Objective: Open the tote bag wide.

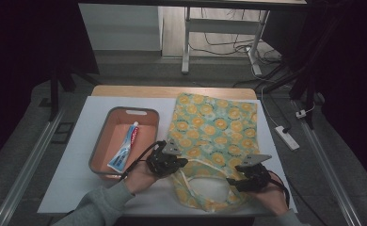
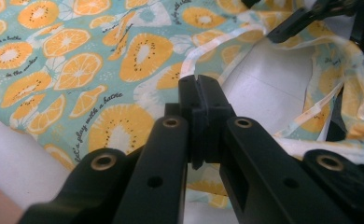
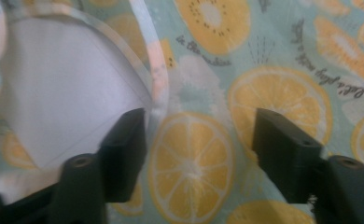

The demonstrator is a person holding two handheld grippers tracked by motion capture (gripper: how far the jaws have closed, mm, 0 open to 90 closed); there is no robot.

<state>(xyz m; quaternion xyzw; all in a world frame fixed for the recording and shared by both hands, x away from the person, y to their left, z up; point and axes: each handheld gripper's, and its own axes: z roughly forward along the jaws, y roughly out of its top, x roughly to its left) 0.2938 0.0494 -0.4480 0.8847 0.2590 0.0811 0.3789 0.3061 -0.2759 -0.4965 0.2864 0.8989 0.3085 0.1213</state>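
A white table (image 1: 73, 174) stands in a dim room, with a desk frame and loose cables on the floor behind it. On the table lies a fruit-print bag (image 1: 214, 127), pale green with orange slices, flat, its mouth and pale handles toward the person. Just left of the bag sits an orange tub (image 1: 148, 115) with a grey rim, and a toothpaste tube (image 1: 125, 148) lies inside it, slanted.

The left gripper (image 1: 179, 162) is at the bag's near left corner, beside the tub. In the left gripper view its jaws are pressed together at the bag's rim (image 2: 203, 60); whether cloth is caught between them cannot be told.

The right gripper (image 1: 232, 181) is at the bag's near right side, by the open mouth. In the right gripper view its jaws stand apart over the cloth, one by the pale hem (image 3: 154, 70) at the mouth, the other over a printed orange slice, and nothing is pinched between them.

The bag's mouth gapes a little between the two grippers, with the white table seen through it.
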